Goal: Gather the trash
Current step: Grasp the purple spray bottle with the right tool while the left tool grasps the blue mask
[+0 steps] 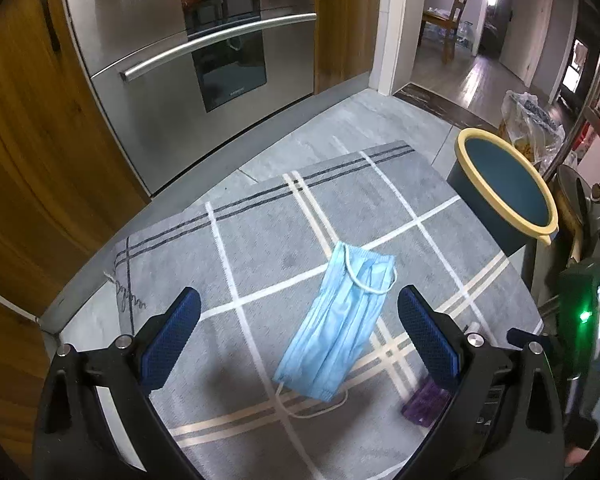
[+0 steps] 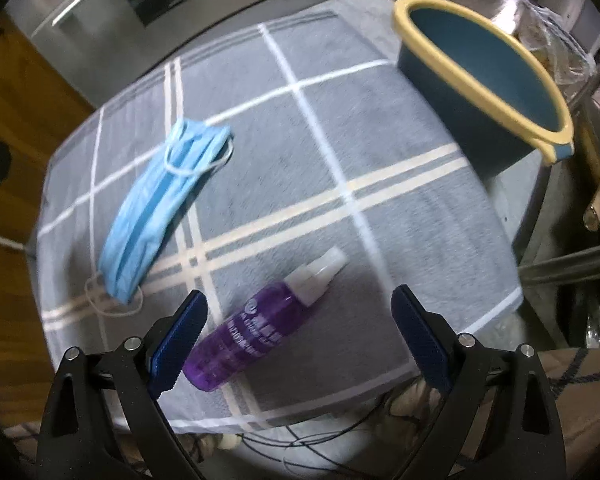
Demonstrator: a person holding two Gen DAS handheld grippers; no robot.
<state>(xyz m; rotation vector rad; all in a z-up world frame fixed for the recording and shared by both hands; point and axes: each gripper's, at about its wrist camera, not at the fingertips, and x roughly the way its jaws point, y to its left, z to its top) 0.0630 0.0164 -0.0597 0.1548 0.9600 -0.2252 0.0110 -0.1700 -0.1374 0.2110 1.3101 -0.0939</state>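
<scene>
A light blue face mask [image 1: 342, 320] [image 2: 160, 208] lies flat on the grey checked mat [image 1: 260, 248] [image 2: 380, 140]. My left gripper [image 1: 298, 302] hovers open above the mat, the mask lying between its blue pads. A purple spray bottle [image 2: 256, 328] [image 1: 424, 404] with a white nozzle lies on its side near the mat's near edge. My right gripper [image 2: 298, 300] is open over it, the bottle close to its left pad. A dark blue bin with a yellow rim [image 1: 504, 188] [image 2: 484, 80] stands empty at the mat's far right corner.
A steel fridge [image 1: 188, 64] and wooden cabinets [image 1: 32, 160] stand beyond the mat. A plastic bag [image 1: 532, 124] and clutter sit behind the bin. A doorway [image 1: 460, 40] leads to another room. Cables [image 2: 300, 448] lie on the floor in front of the mat.
</scene>
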